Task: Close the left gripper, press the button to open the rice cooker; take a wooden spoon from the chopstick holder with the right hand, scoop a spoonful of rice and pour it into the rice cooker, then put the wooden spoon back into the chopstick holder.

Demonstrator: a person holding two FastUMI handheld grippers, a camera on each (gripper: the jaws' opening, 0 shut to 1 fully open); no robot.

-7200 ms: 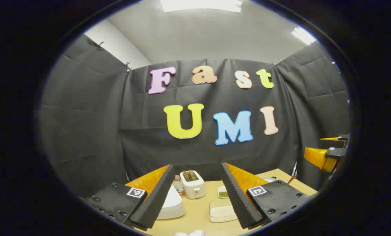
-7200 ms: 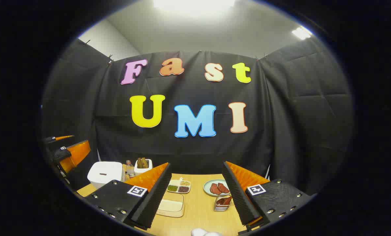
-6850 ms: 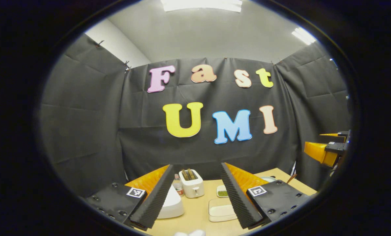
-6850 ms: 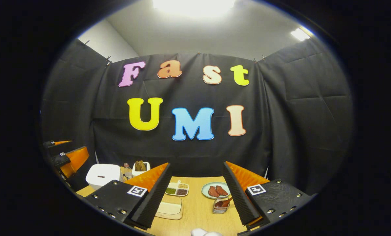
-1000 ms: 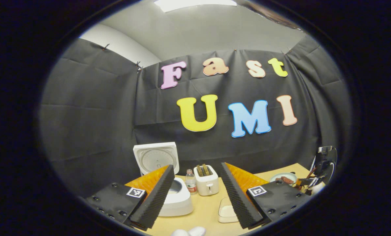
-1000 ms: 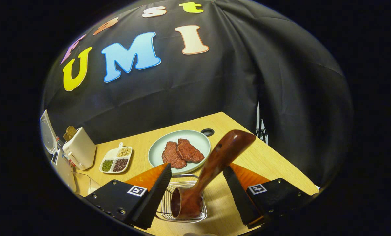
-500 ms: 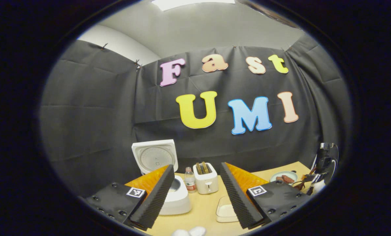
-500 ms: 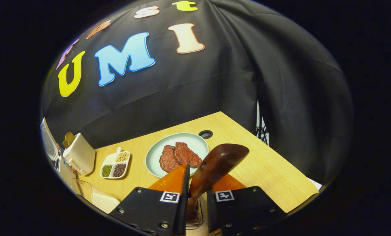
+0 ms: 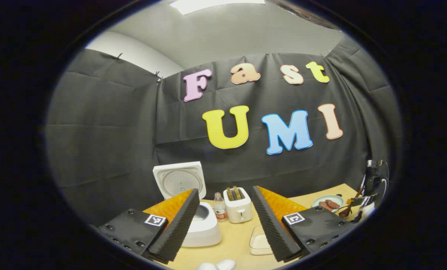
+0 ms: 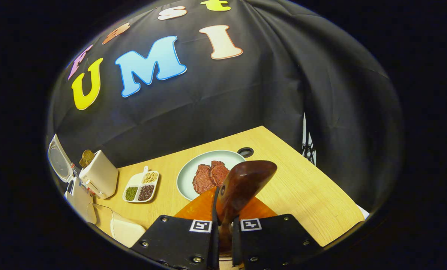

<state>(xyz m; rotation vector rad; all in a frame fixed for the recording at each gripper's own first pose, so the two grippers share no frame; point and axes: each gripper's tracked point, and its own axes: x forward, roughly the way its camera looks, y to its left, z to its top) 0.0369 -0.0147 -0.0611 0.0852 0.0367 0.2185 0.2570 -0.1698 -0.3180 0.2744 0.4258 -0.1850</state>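
In the right gripper view my right gripper (image 10: 223, 212) is shut on the handle of the dark wooden spoon (image 10: 246, 178). The handle's broad end sticks up above the fingers, and the spoon's bowl and the chopstick holder are hidden under the gripper. In the left gripper view the white rice cooker (image 9: 204, 228) stands at the left with its lid (image 9: 177, 182) raised. My left gripper (image 9: 224, 190) hovers open in front of it, holding nothing. Far to the right in that view, the right gripper (image 9: 364, 204) holds the spoon (image 9: 345, 212). A pale rice container (image 9: 260, 242) lies near the middle.
On the wooden table (image 10: 306, 191) stand a pale green plate (image 10: 189, 168) with two pieces of meat, a divided dish of beans (image 10: 141, 187), a white toaster (image 10: 99, 176) and a small bottle (image 9: 219, 212). A round hole (image 10: 245, 152) lies behind the plate. The rice container (image 10: 128, 229) sits front left.
The right gripper has closed on the spoon handle and tightened over the last second. The cooker lid, down seven seconds ago, now stands up. The left gripper has barely moved.
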